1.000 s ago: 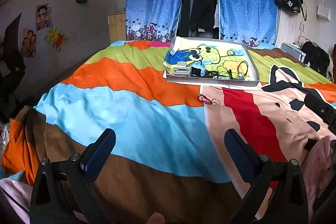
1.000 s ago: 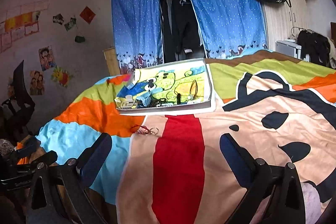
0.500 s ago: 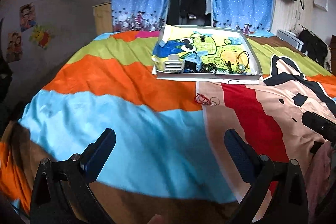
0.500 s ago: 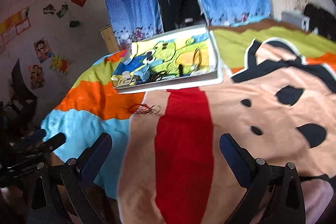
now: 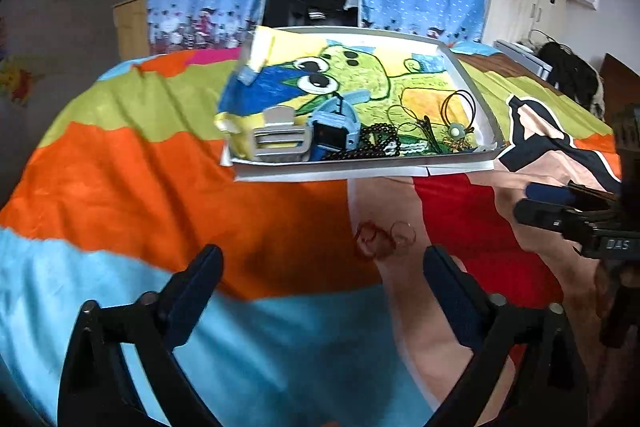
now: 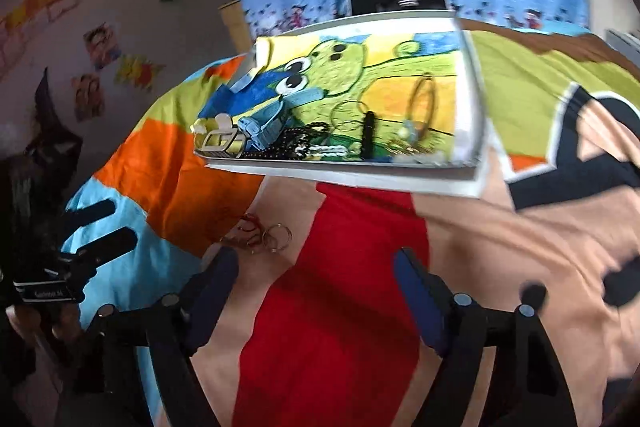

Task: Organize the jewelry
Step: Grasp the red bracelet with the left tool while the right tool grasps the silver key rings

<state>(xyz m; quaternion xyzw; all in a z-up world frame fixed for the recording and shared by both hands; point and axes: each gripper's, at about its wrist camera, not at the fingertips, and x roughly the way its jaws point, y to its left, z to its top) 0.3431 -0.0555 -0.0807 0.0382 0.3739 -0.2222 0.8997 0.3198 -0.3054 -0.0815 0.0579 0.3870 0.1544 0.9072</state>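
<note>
Progress is early: your left gripper (image 5: 322, 267) and right gripper (image 6: 316, 269) hold nothing, and their jaws have just been closing a little though they remain wide apart. Loose rings (image 5: 384, 237) lie on the bedspread (image 5: 160, 187), just short of the tray (image 5: 360, 171), where beads (image 5: 380, 143) and necklaces sit unsorted. The cluster's long axis runs left to right in both views.

The right gripper (image 6: 316, 281), jaws just closing with nothing between them, hangs over the bedspread (image 6: 332, 327) near rings (image 6: 276, 237) before the tray (image 6: 360, 175).
</note>
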